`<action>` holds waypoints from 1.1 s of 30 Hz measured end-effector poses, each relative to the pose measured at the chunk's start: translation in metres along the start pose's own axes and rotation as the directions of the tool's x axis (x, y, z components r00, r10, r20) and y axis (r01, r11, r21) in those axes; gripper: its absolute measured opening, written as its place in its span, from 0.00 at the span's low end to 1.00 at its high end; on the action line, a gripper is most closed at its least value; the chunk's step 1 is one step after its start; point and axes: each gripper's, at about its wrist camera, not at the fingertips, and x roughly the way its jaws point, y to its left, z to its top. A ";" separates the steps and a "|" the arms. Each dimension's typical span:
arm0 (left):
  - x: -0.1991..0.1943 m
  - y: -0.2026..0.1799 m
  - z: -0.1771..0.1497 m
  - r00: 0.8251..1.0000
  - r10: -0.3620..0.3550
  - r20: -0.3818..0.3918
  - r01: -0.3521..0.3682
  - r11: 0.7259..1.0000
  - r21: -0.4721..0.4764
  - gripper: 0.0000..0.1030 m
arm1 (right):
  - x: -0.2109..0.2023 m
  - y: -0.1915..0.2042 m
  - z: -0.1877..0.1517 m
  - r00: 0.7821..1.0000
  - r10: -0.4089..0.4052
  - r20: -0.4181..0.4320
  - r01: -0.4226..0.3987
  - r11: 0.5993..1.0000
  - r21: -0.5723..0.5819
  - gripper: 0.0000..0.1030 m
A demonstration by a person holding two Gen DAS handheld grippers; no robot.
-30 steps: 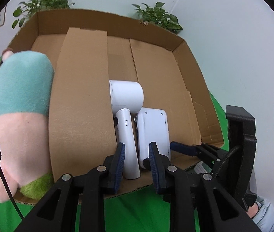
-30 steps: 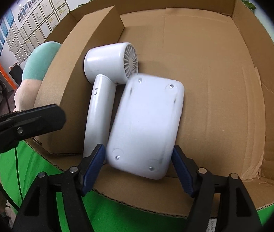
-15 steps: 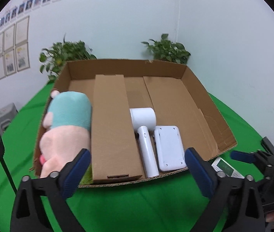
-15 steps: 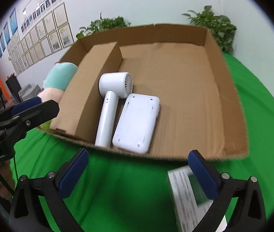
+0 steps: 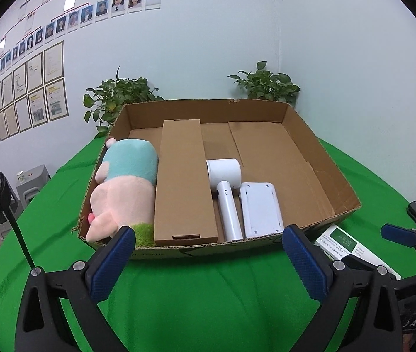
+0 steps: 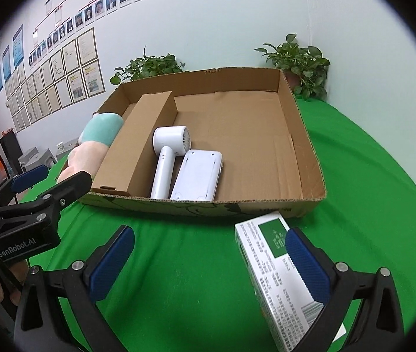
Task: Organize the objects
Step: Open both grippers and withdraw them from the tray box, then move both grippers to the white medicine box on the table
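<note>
white-and-green carton (image 6: 278,267) lies on the worktop (image 6: 178,264) under the right gripper (image 6: 209,261), long axis running away, fingers wide and empty.

My left wrist camera looks forward and down from the near side of the green table (image 5: 208,299), square onto the cardboard box (image 5: 322,158) at twelve o'clock, close by. My right wrist camera sits further right, facing the same box (image 6: 301,135) toward eleven o'clock, with a white-and-green carton (image 6: 269,252) right under the lens at five o'clock. Both views share the box, the two potted plants and the framed papers on the wall behind. Each view catches the other rig at its edge.
</note>
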 end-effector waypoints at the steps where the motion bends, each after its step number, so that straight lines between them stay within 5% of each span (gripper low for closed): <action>1: -0.001 -0.001 -0.001 1.000 0.001 0.000 -0.001 1.000 0.000 0.98 | 0.000 -0.001 -0.001 1.000 -0.007 -0.001 0.007 1.000 0.003 0.99; 29: -0.004 -0.001 -0.014 0.999 0.022 -0.030 -0.022 1.000 0.010 0.98 | -0.004 -0.015 -0.023 0.999 0.032 -0.033 -0.033 0.999 -0.004 0.99; 33: -0.005 0.012 -0.019 0.998 0.050 -0.043 -0.050 0.999 -0.002 0.99 | -0.002 -0.040 -0.036 0.997 -0.020 -0.073 0.020 1.000 0.006 0.99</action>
